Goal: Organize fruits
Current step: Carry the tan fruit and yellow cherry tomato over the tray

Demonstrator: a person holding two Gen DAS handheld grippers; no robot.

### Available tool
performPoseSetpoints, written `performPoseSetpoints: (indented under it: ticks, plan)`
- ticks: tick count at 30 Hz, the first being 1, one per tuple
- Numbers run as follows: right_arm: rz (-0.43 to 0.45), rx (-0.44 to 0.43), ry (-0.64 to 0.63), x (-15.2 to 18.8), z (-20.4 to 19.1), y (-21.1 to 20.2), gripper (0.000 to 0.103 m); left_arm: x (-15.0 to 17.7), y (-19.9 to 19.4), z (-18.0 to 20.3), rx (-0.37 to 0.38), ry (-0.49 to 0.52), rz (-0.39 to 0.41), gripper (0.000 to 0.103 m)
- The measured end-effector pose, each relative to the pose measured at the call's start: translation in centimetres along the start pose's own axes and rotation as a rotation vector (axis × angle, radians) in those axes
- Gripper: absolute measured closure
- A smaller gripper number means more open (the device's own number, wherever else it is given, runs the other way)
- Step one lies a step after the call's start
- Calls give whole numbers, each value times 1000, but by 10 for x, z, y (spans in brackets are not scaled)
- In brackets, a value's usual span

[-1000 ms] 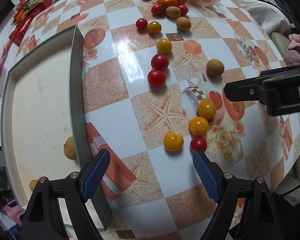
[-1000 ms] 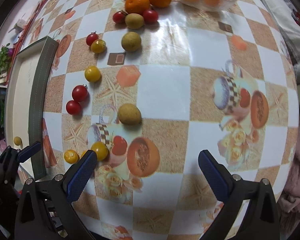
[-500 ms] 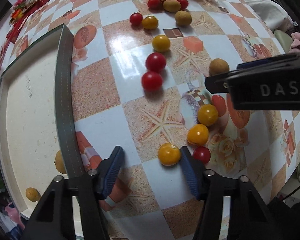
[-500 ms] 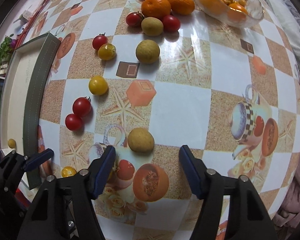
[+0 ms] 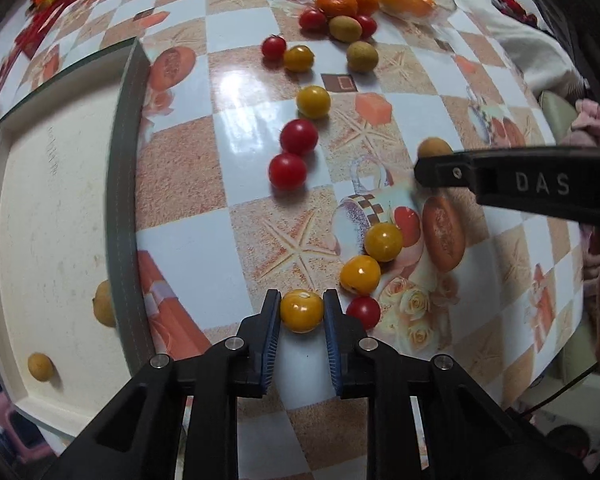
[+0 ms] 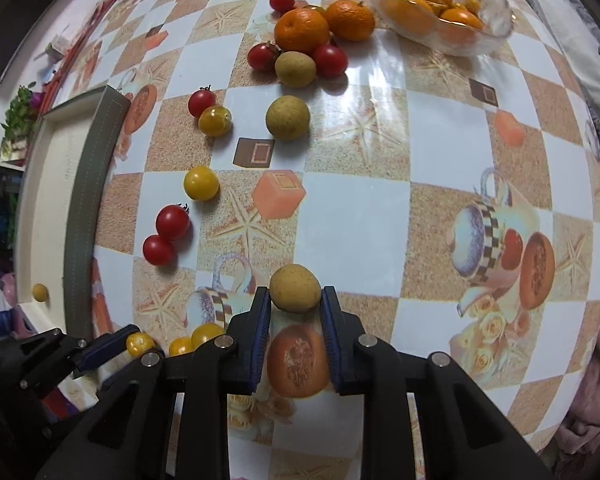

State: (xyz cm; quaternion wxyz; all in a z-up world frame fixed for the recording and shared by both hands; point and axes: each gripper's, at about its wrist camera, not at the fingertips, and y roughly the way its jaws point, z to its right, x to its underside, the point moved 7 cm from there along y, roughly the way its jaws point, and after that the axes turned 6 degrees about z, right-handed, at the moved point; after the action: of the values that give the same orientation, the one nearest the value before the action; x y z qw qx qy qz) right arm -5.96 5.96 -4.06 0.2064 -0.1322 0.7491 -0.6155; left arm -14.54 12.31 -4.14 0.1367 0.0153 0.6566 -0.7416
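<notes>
Both grippers' jaws, spread a second ago, now pinch fruit.
The left gripper (image 5: 302, 308) clamps a round yellow cherry tomato (image 5: 301, 310), a small red cherry tomato (image 5: 363, 312) just beside; the right gripper (image 6: 294, 300) is closing on a tan round longan (image 6: 295, 288).

Yellow cherry tomato (image 5: 301, 311) pinched between blue fingers (image 5: 271, 332), tan round longan (image 6: 295, 288) likewise pinched, both on tablecloth

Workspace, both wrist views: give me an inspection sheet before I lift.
Surface: glossy checkered tablecloth.
Job's things: loose red tomatoes, yellow tomatoes, tan fruits; oranges; glass bowl holding orange fruit; tray holding two tan fruits.
Clutter: nothing seen.
Grippers: left gripper shut on yellow tomato; right gripper, jaws closing, pads on tan fruit.
Cables: thin dark cable at the table's edge.
Surroundings: plant, pink fabric.
</notes>
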Motion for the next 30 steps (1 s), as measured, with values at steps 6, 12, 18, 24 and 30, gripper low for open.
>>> performPoseSetpoints:
  ticks: [6, 12, 18, 24, 30]
  plan:
    - [0, -32, 40, 8, 6, -12, 76, 0, -17, -11, 28, -39, 27, 80]
    - [8, -51, 49, 27, 20, -11, 76, 15, -43, -19, 32, -45, 54, 80]
    - [13, -45, 29, 29, 11, -17, 76, 26, -56, -34, 23, -67, 71, 80]
    - [21, -41, -2, 26, -8, -21, 75, 30, -69, -50, 12, -90, 101, 80]
    - [30, -48, -50, 18, -38, -23, 75, 33, -82, -78, -1, -129, 131, 80]
